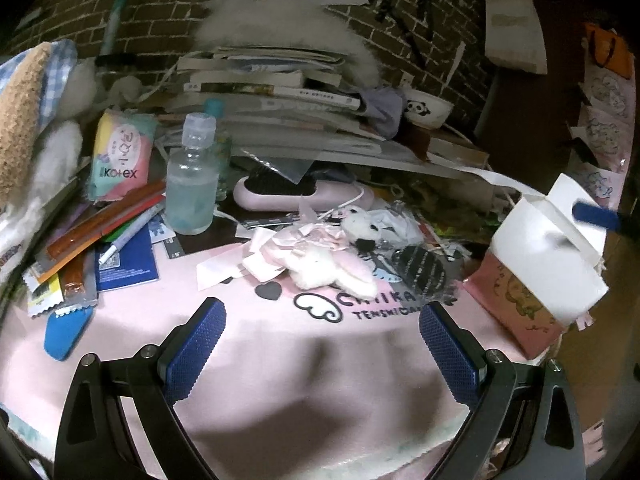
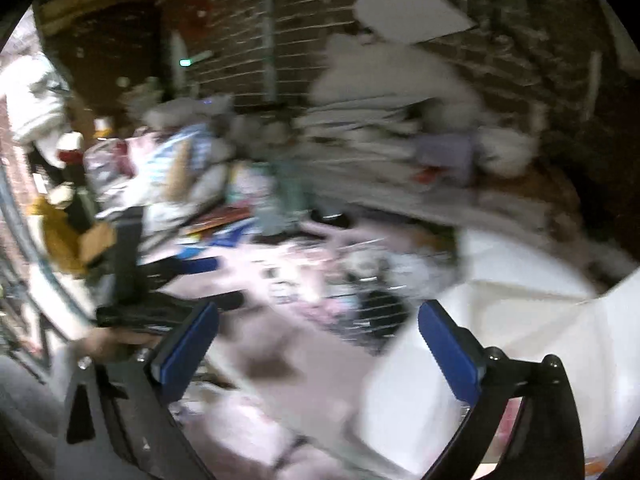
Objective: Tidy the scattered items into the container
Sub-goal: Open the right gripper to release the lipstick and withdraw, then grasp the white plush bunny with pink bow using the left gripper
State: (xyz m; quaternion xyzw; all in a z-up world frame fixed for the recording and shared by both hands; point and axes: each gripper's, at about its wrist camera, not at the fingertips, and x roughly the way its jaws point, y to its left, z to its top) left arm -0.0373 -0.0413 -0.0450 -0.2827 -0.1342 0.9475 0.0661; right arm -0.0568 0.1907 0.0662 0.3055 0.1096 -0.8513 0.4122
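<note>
Left wrist view: left gripper (image 1: 320,344) hovers over a pink mat (image 1: 312,380), jaws spread wide, nothing between the blue pads (image 1: 194,354). Ahead on the mat, a heap of scattered items: white plush rabbit (image 1: 340,270), small panda plush (image 1: 362,226), crumpled pink wrappers (image 1: 280,246), a dark mesh pouch (image 1: 420,266). Further back, a pink hairbrush (image 1: 296,192) lies flat. To the left, a clear bottle (image 1: 192,180) stands upright, a Kotex pack (image 1: 120,156) leans behind it, and pens and sachets (image 1: 100,236) pile over a blue booklet (image 1: 128,264). A blue flat piece (image 1: 66,332) lies near the mat's left edge. A stack of books (image 1: 272,92) rises at the back against a brick wall (image 1: 168,4), with a panda bowl (image 1: 426,108) to its right. The container, a white box (image 1: 552,252), sits at the far right, tilted, above a pink bag (image 1: 516,312). A blue finger of the right gripper (image 1: 596,214) touches the box's top edge; its grip is unclear from this view.

Right wrist view: heavily blurred. The right gripper (image 2: 318,344) has jaws wide apart, nothing held between the pads (image 2: 448,348). The white box (image 2: 500,320) fills the lower right, just under and beside the right finger. The pink mat (image 2: 288,360) and a smeared item heap (image 2: 360,276) lie ahead. The left gripper (image 2: 192,280) shows at left, side on, with a hand (image 2: 108,344) behind it.
</note>
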